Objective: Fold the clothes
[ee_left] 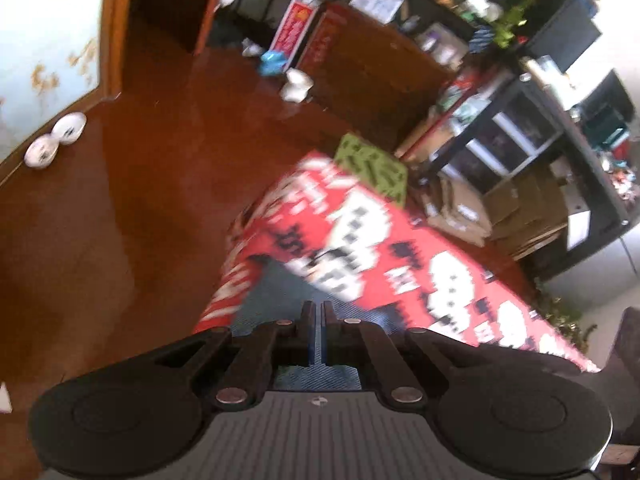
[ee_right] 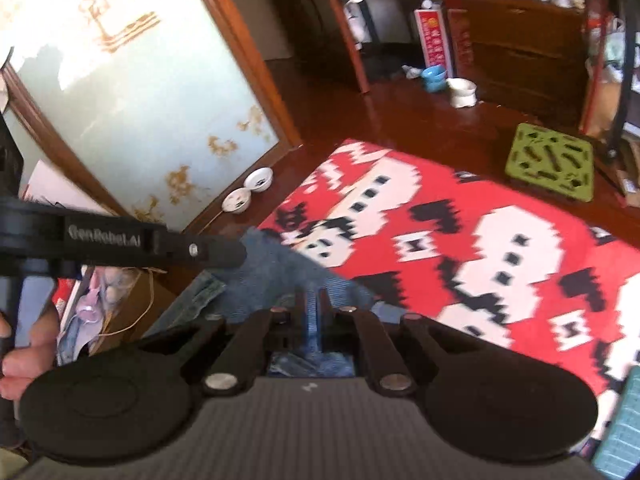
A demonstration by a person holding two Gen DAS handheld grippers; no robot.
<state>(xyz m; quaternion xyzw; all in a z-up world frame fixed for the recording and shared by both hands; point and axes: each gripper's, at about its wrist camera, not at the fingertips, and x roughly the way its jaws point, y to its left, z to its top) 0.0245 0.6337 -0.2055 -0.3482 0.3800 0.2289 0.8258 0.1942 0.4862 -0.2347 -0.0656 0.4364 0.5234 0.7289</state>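
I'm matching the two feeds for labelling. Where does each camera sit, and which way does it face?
Left wrist: on the left gripper, looking down its fingers, shut on denim fabric, across the red patterned rug.
Right wrist: on the right gripper, also clamping denim; the left gripper and a hand show.
Shared: rug, green mat, two white bowls.

Dark polished wooden floor (ee_right: pixel 404 120). On it, a red rug (ee_right: pixel 460 216) with white and black pattern; a green mat (ee_right: pixel 550 162) just beside rug's far corner. Two small white bowls (ee_right: pixel 248 190) touching, near a door; blue bowl (ee_right: pixel 434 76) and white bowl (ee_right: pixel 462 92) farther away.
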